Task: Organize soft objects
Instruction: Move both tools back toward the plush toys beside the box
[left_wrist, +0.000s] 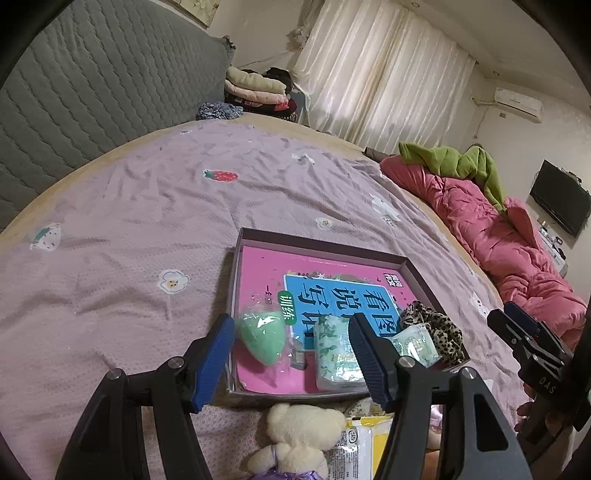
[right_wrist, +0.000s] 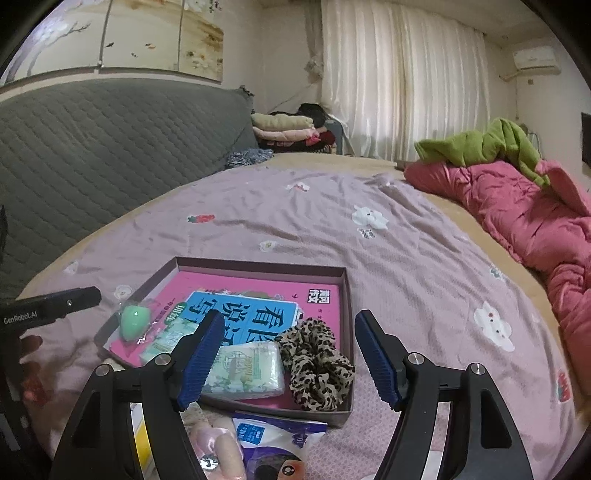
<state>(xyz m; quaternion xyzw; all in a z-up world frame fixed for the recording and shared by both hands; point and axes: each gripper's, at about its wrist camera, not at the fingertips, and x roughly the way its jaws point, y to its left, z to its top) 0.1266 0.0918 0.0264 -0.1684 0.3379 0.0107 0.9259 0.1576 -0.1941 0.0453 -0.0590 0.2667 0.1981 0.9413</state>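
Green sponge (left_wrist: 263, 338), tissue packs (left_wrist: 338, 354) and leopard scrunchie (left_wrist: 434, 326) already lie in the box (left_wrist: 325, 249) on the bed (left_wrist: 129, 221). Your left gripper (left_wrist: 291, 360) has its jaws spread, holding nothing. Your right gripper (right_wrist: 290, 360) has its jaws spread too. You look between picks. Next, reach for the cream plush toy (left_wrist: 299, 439) lying just outside the box, long way pointing at you.

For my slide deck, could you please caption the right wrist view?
Open right tongs hover over a shallow box holding tissue pack and leopard scrunchie.
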